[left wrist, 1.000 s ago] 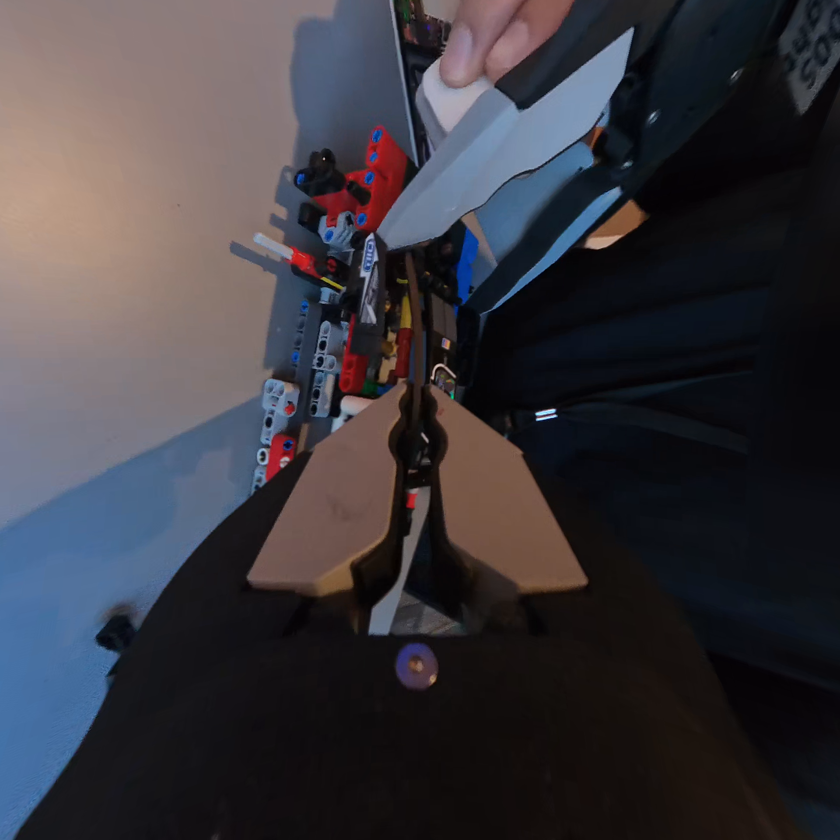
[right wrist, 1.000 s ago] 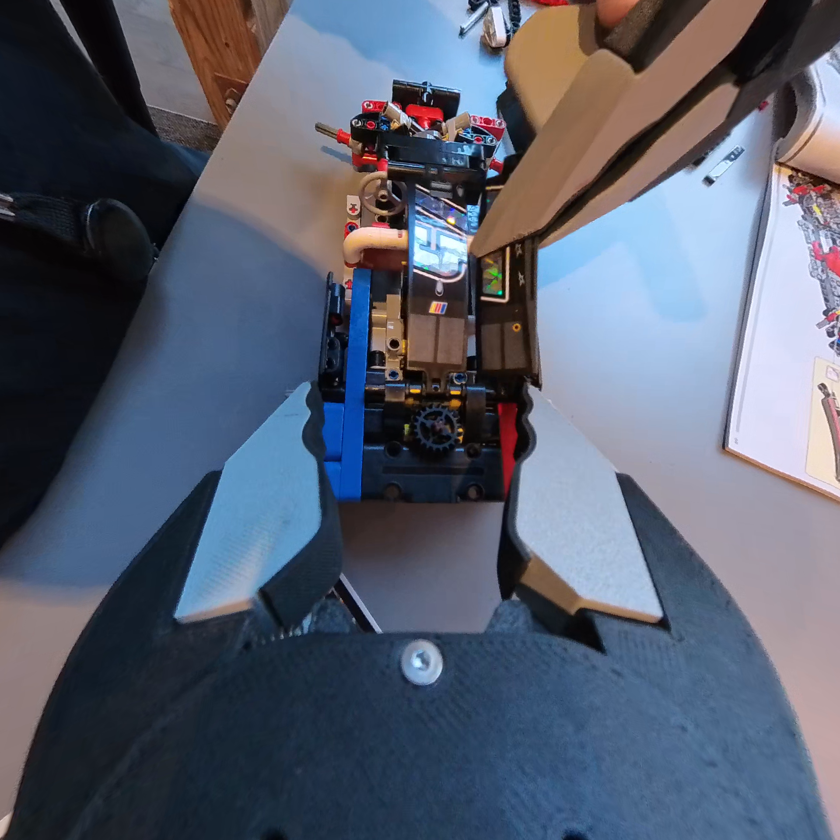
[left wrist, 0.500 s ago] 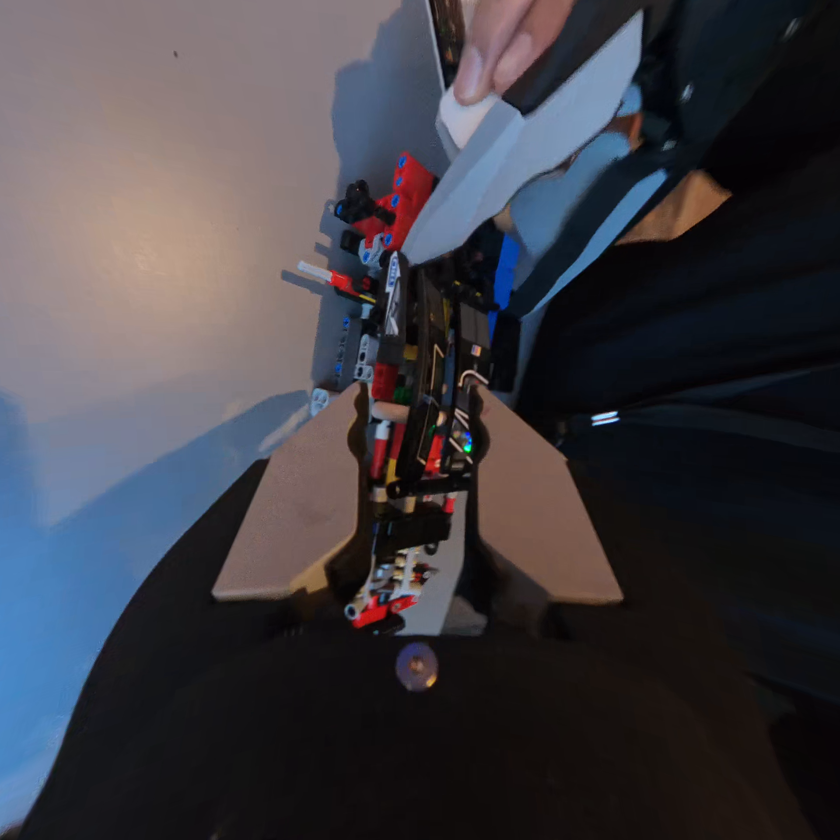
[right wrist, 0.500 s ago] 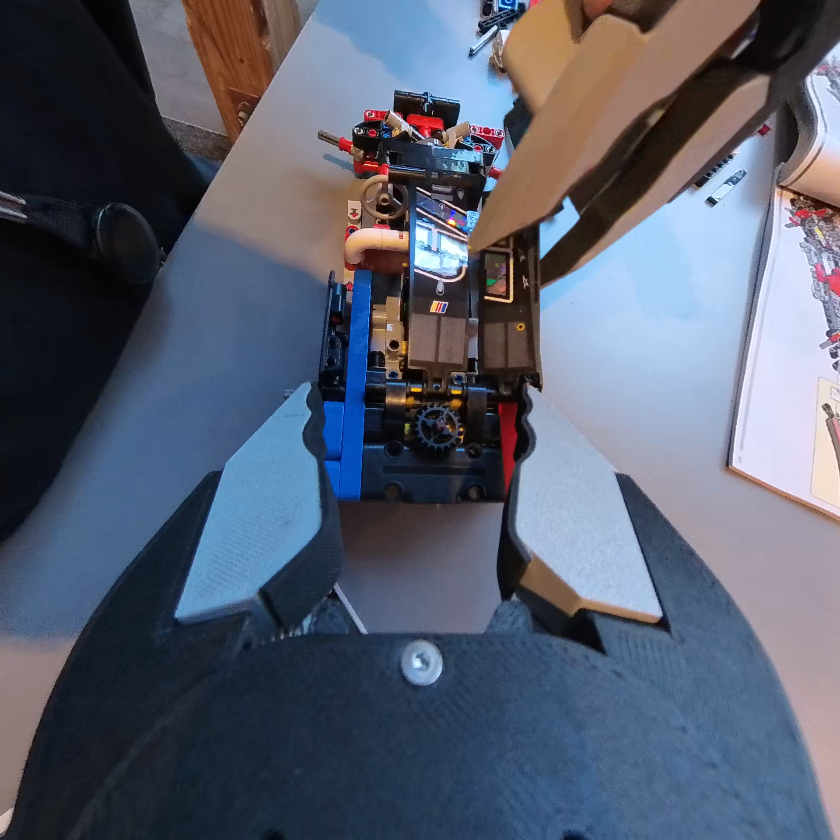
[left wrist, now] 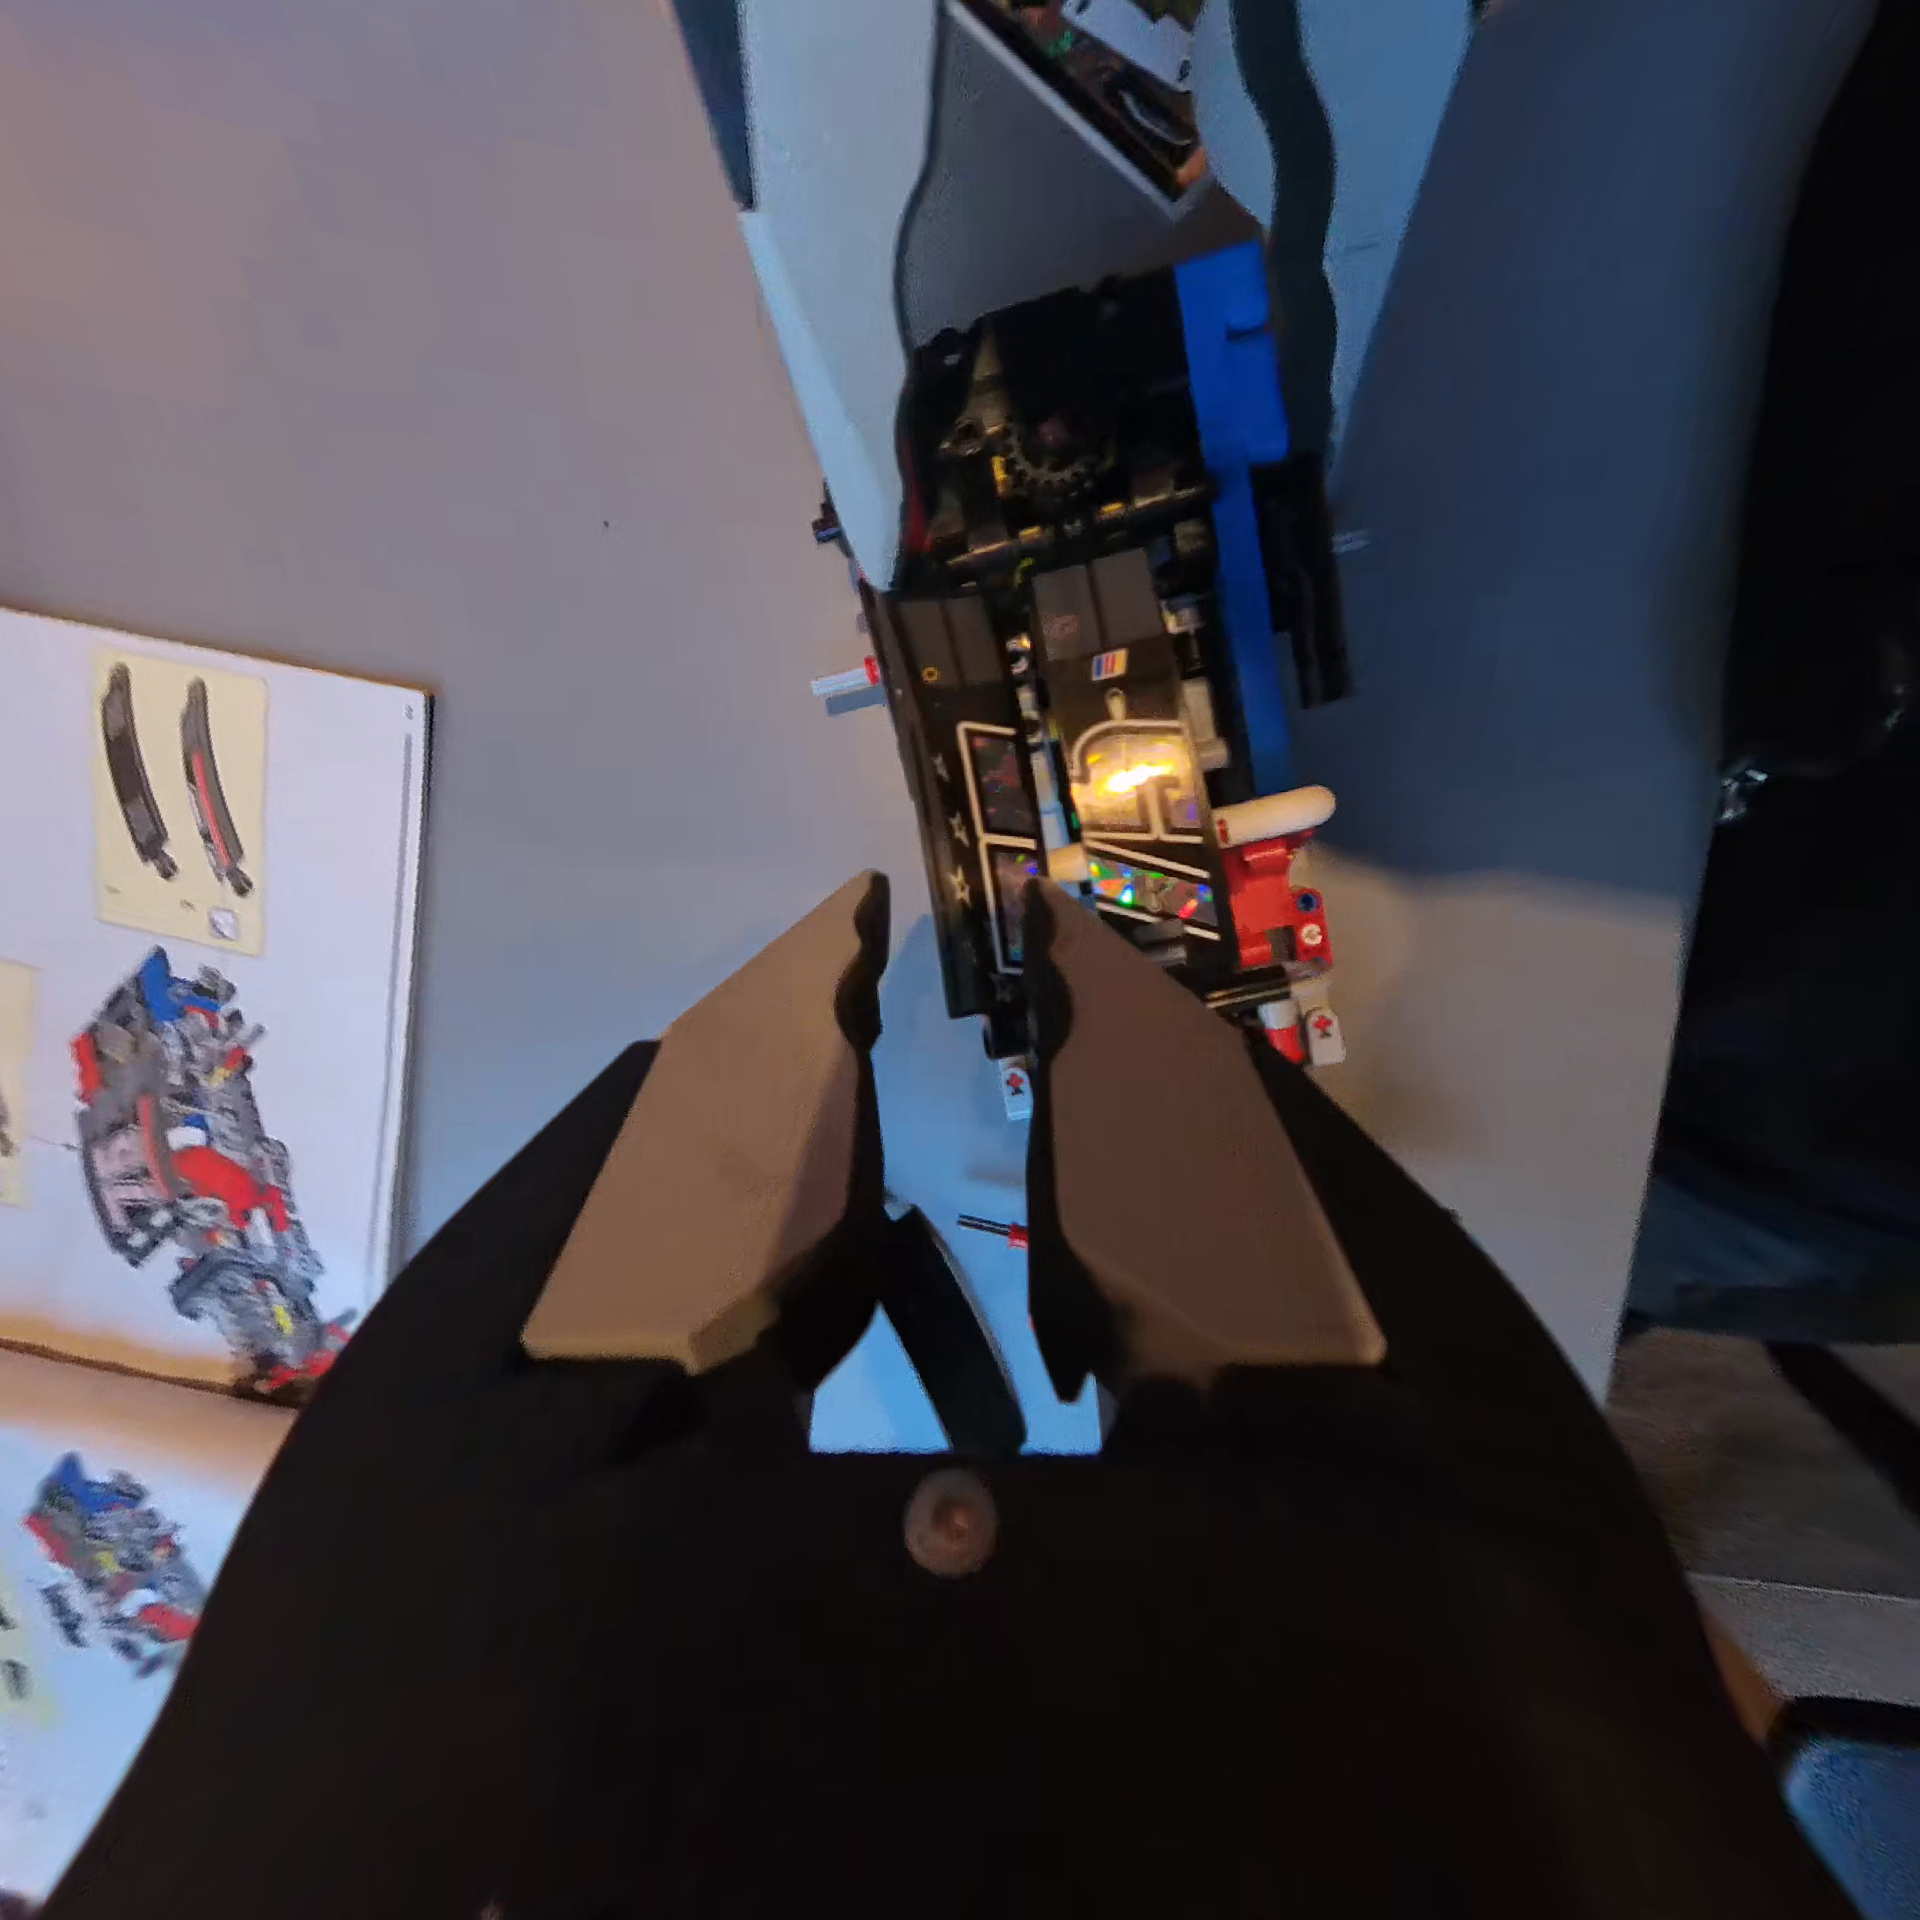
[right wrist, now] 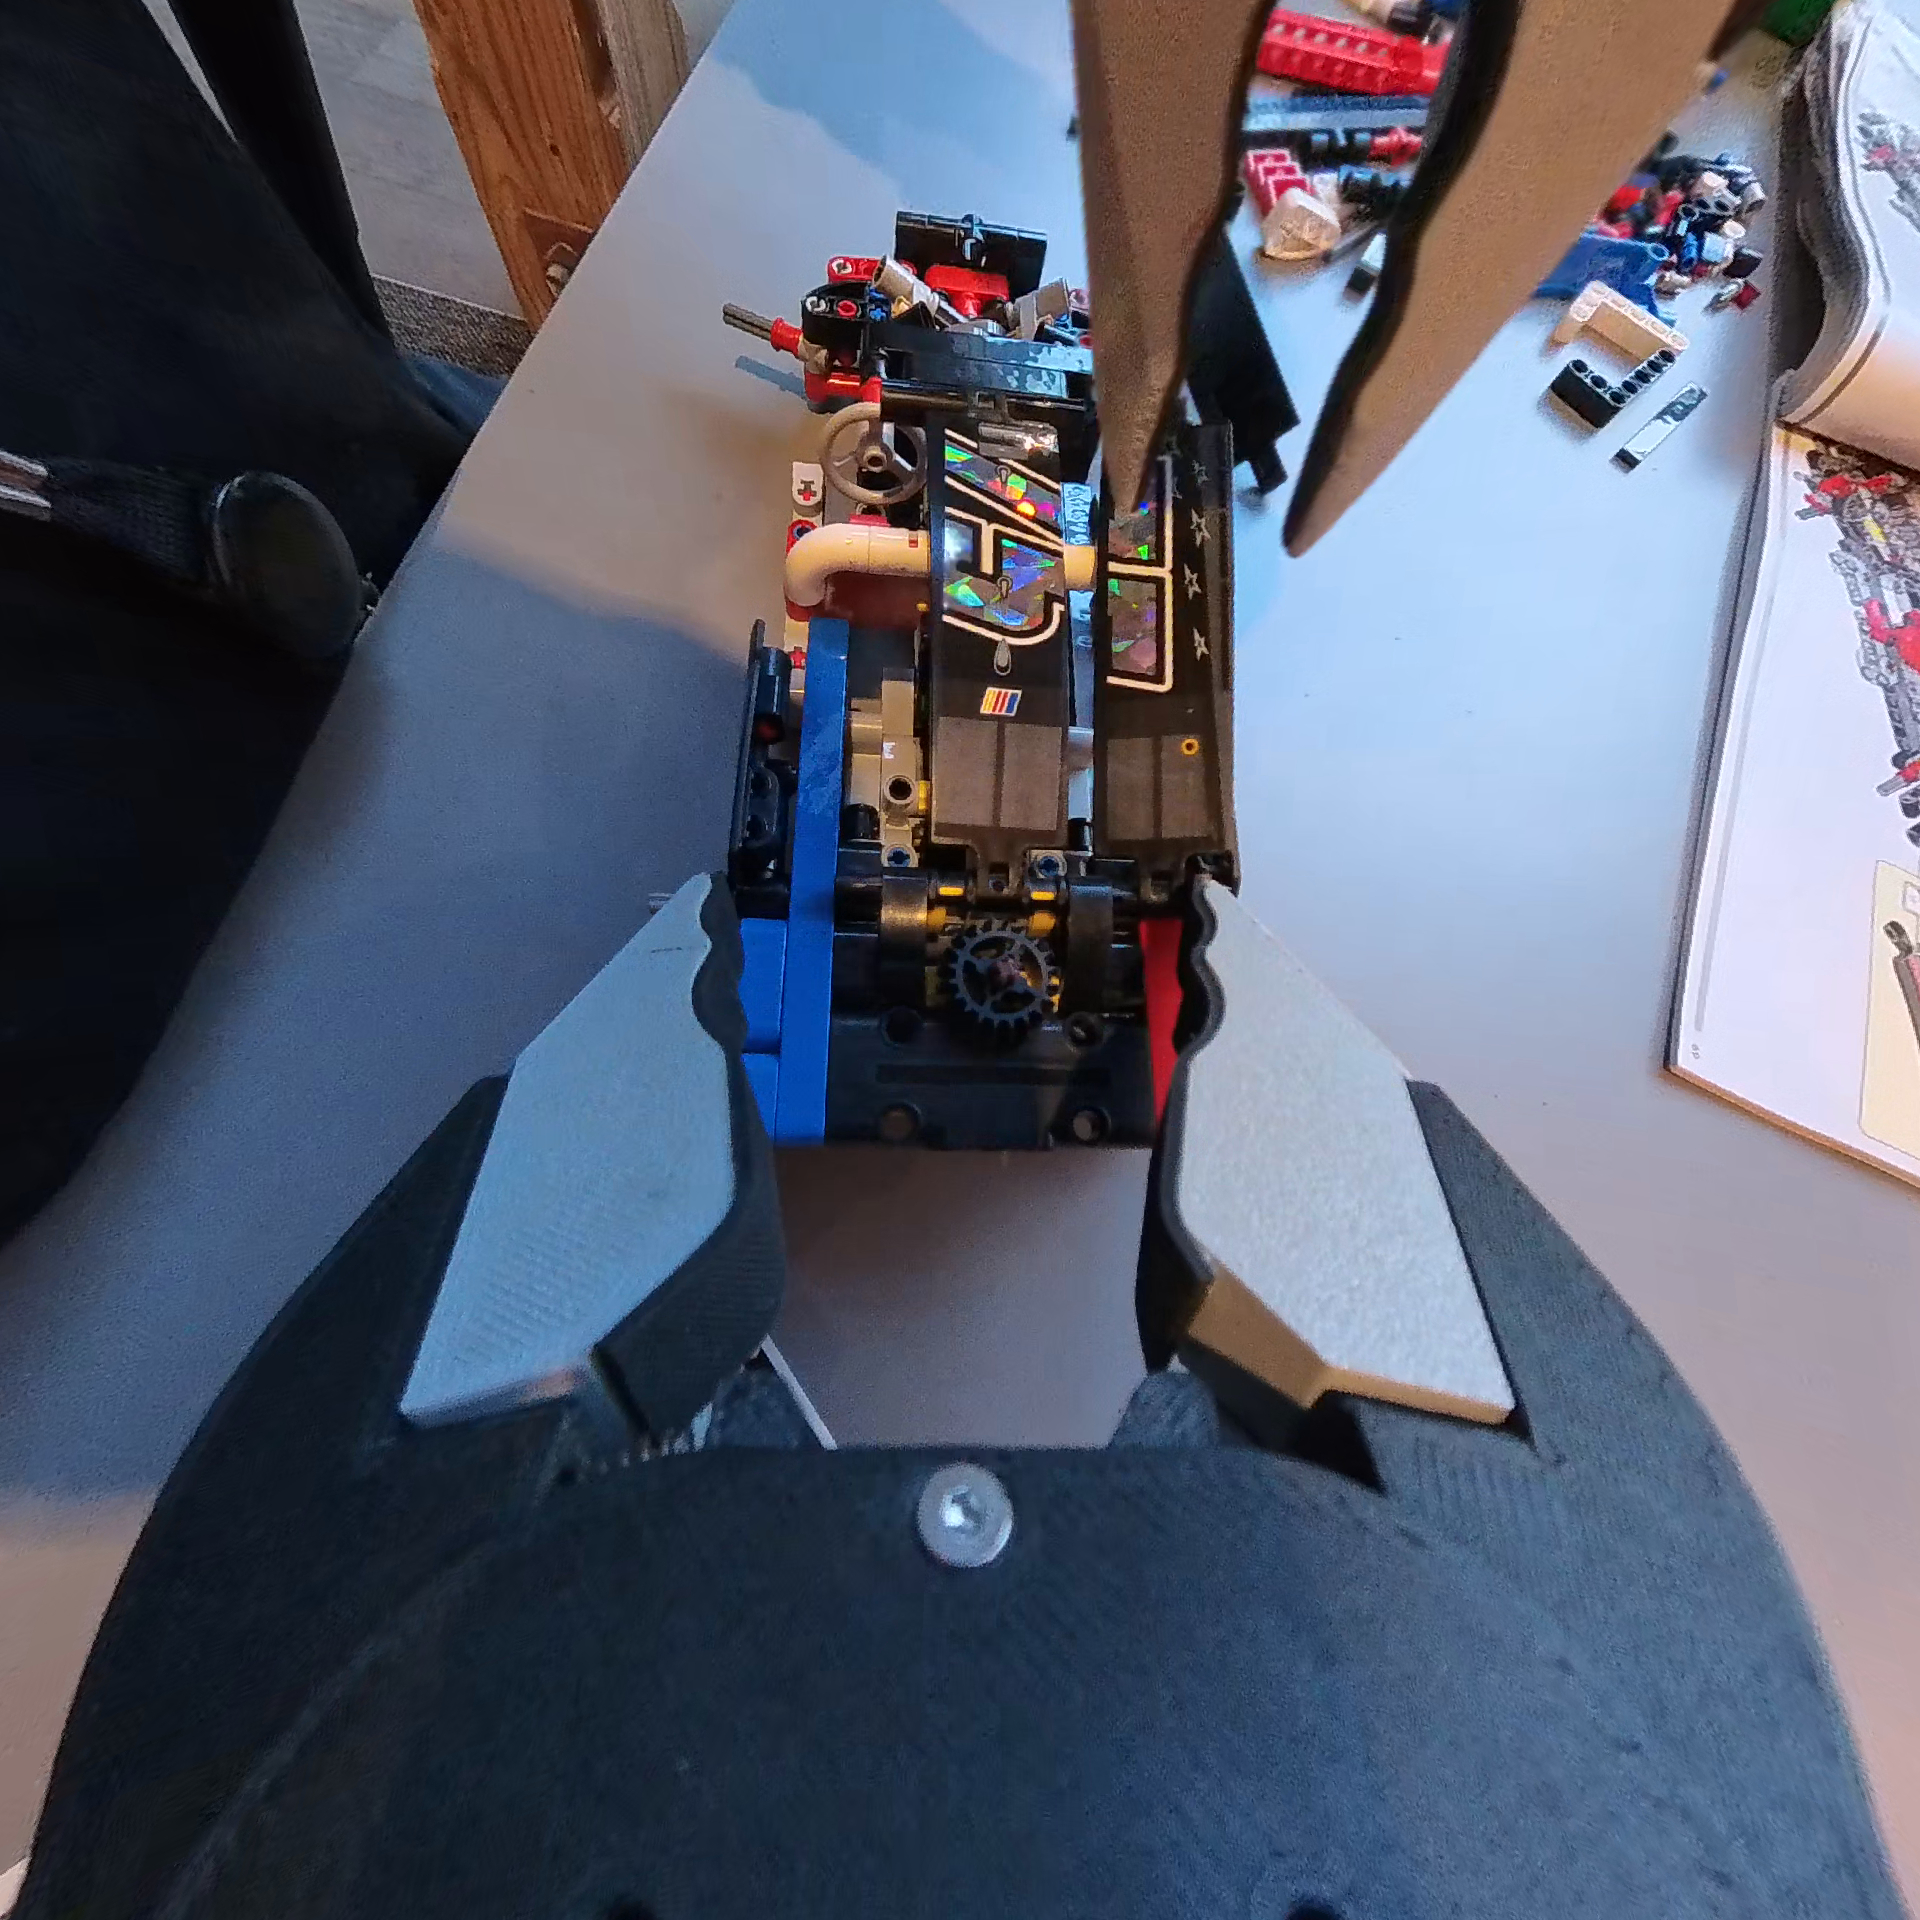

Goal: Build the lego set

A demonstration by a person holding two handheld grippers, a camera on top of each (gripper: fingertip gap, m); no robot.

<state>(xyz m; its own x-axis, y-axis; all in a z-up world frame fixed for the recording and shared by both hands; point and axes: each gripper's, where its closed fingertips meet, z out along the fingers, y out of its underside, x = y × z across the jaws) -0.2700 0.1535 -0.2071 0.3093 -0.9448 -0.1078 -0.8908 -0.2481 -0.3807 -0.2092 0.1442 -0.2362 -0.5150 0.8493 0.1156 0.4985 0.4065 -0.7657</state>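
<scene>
A partly built lego car (right wrist: 997,727), black, blue and red with shiny stickers on its black roof panels, lies on the grey table (right wrist: 1455,831). My right gripper (right wrist: 961,935) is shut on its rear end, one grey finger on the blue side and one on the red side. My left gripper (right wrist: 1210,514) comes down from above, open and empty. Its brown fingers straddle the outer black panel (right wrist: 1169,665) near the car's front. In the left wrist view the gripper (left wrist: 956,888) stands at the panel's end on the car (left wrist: 1101,727), with one fingertip against it.
An open instruction booklet (right wrist: 1818,779) lies right of the car and also shows in the left wrist view (left wrist: 208,987). Several loose bricks (right wrist: 1642,249) lie at the far right. A wooden table leg (right wrist: 520,135) and a person's dark clothing (right wrist: 156,623) are on the left. Spacing between my two grippers at the tips: around 8 cm.
My left gripper went from shut to open and swung round from the car's side to stand over the outer black panel. My right gripper kept its hold on the rear.
</scene>
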